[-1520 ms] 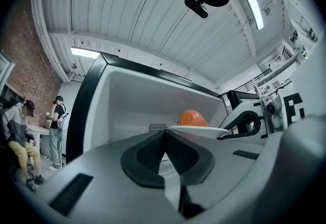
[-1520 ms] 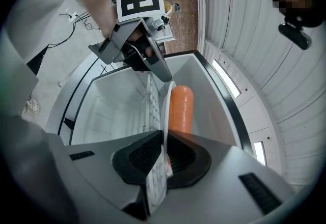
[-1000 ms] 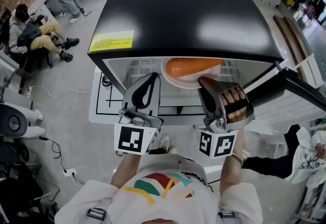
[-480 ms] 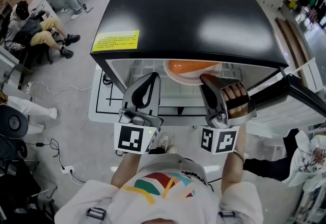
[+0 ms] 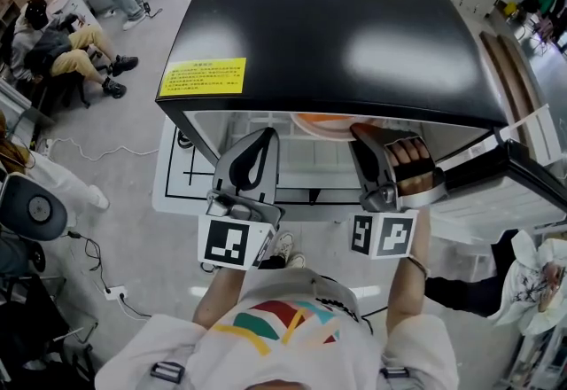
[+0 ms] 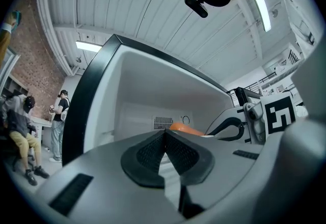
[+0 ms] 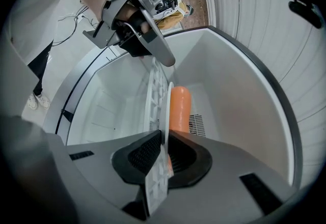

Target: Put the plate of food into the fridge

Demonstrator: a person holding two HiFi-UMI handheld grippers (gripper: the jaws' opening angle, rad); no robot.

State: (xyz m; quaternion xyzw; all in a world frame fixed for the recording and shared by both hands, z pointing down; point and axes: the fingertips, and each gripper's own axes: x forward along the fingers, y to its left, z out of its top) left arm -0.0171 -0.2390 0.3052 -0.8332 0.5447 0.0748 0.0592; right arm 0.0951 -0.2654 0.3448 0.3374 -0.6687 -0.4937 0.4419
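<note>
The white plate carries a long orange food piece and stands over the wire shelf inside the open black fridge. From the head view only a sliver of the plate shows under the fridge's top edge. My right gripper has the plate's near rim between its pads, which still touch it while the jaws are opening slightly. It reaches into the fridge mouth. My left gripper is shut with nothing in it, hovering at the fridge opening to the left of the plate.
The fridge door hangs open to the right. A white floor mat with black lines lies under the fridge. People sit at the far left, and cables run across the floor.
The right gripper has pushed the plate deeper into the fridge, so much less of the plate and orange food shows from above. The left gripper has stayed put.
</note>
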